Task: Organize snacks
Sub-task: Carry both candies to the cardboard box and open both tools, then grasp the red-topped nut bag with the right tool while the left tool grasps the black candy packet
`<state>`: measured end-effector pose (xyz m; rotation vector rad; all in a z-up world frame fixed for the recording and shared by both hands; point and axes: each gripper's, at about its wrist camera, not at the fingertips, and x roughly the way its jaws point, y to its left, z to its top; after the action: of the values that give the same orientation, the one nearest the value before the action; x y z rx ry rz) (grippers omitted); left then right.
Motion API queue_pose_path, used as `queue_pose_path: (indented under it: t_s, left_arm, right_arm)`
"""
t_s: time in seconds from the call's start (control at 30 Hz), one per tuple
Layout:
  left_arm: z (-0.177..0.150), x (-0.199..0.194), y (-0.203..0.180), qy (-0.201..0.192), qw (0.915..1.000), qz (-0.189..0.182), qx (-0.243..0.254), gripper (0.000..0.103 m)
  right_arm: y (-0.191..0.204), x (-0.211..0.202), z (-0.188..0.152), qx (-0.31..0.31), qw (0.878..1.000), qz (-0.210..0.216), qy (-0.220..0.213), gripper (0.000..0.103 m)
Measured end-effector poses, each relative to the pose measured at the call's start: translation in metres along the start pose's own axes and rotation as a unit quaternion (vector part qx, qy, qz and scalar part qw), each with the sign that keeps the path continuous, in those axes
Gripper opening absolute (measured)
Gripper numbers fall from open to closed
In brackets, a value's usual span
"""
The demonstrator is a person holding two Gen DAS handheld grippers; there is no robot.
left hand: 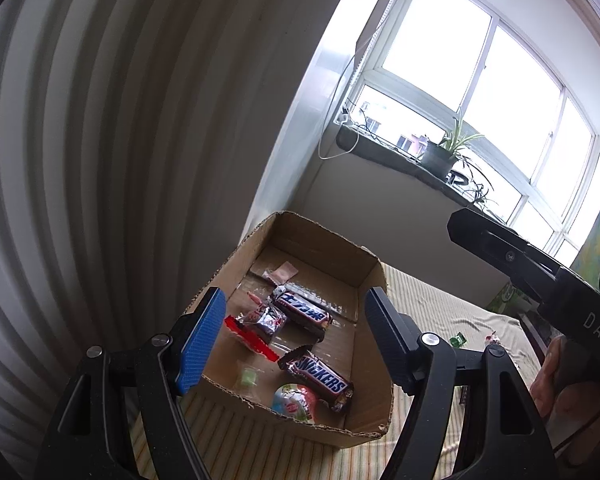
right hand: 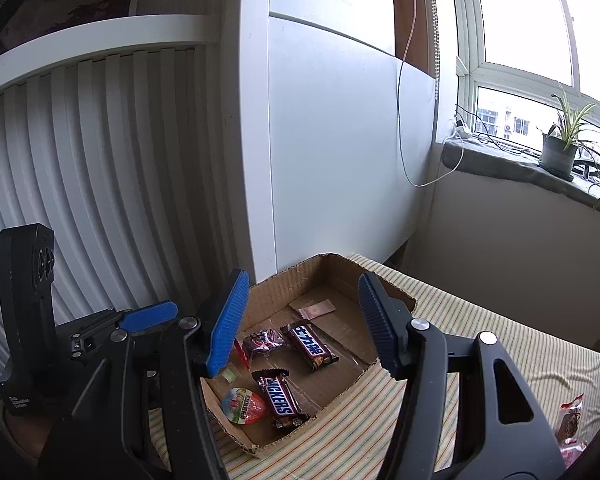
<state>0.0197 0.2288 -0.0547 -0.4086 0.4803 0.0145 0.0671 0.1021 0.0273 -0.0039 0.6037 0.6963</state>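
The left hand-held gripper [left hand: 290, 334] hangs above the near edge of a shallow cardboard box [left hand: 374, 364], its fingers spread wide with nothing between them. The right hand-held gripper [right hand: 300, 326] is likewise spread and empty, hovering over the same box [right hand: 392, 300] from the near side.

Inside the box, just ahead of both hand-held grippers, lie two Snickers bars: one nearer [left hand: 318, 378] [right hand: 280, 398], one farther back with blue lettering [left hand: 302, 312] [right hand: 312, 346]. Beside the nearer bar sits an egg-shaped candy [left hand: 294, 400] [right hand: 244, 406]. A foil-wrapped sweet [left hand: 264, 318] [right hand: 264, 338], a red wrapper [left hand: 252, 338] and a small green candy [left hand: 248, 376] [right hand: 229, 374] lie toward the left fingers.

The box rests on a striped cloth [left hand: 432, 304] [right hand: 460, 320] that covers the surface; I cannot tell what lies beneath it. To the right of the right hand-held gripper, outside the box, a wrapped snack [right hand: 570, 416] lies on the cloth.

Beyond the box stand a ribbed white panel [left hand: 100, 140] [right hand: 100, 152] and a plain white cabinet [right hand: 332, 140]. Farther right, a potted plant [left hand: 440, 156] [right hand: 558, 152] stands on a dark windowsill [right hand: 500, 164] under a bright window [left hand: 480, 64].
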Motion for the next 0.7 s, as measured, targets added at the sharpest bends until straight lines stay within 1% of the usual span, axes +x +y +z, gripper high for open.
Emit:
queue_pose_path:
  t_s: [0.2,0.37,0.57,0.6,0.7]
  left_arm:
    - [0.001,-0.005,-0.017,-0.001,0.9999,0.0,0.016,0.072]
    - [-0.001,-0.003,-0.04,0.003,0.9993,-0.003,0.038,0.072]
    - [-0.009,0.004,-0.084,0.016,0.9969,-0.015,0.075,0.074]
    - [-0.011,0.006,-0.093,0.018,0.9962,-0.018,0.083,0.075]
    - [-0.019,0.013,-0.122,0.027,0.9935,-0.03,0.107,0.076]
  right_arm:
    - [-0.015,-0.014,-0.011,0.024,1.0,-0.005,-0.003,0.06]
    - [-0.041,-0.029,-0.026,0.051,0.999,-0.015,-0.007,0.06]
    - [-0.086,-0.061,-0.047,0.092,0.995,-0.041,-0.017,0.06]
    - [-0.096,-0.068,-0.052,0.1,0.994,-0.048,-0.019,0.06]
    - [-0.13,-0.092,-0.068,0.125,0.989,-0.075,-0.023,0.06]
